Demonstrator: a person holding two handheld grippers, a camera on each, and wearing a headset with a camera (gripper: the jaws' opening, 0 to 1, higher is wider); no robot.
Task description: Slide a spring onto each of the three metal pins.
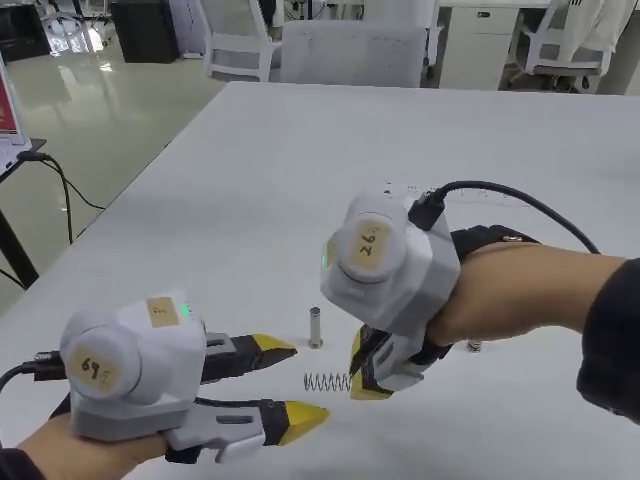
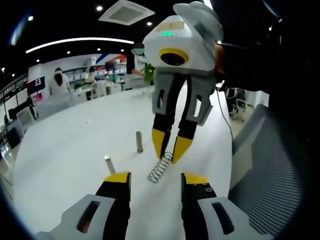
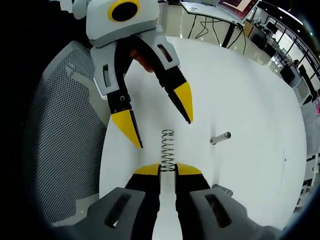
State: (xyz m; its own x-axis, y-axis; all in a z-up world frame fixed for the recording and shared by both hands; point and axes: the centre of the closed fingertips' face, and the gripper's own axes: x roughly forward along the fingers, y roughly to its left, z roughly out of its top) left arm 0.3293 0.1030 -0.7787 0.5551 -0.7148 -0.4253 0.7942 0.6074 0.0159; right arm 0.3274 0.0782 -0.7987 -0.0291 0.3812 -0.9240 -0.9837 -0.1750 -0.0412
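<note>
Right gripper (image 3: 168, 170) nearly closed, nipping the near end of the spring (image 3: 168, 145), which lies flat on the table (image 1: 250, 200) near an upright pin (image 1: 315, 327). Left gripper (image 2: 156, 178) gapes open, empty. Spring looks light and squashy, so pinch the end coils gently.

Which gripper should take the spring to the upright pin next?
Right. The right gripper is shut on one end of the spring, close to the upright pin; the left gripper is open and holds nothing.

Left claw (image 1: 306, 380) spread apart, right claw (image 1: 360, 378) pinched together
</note>
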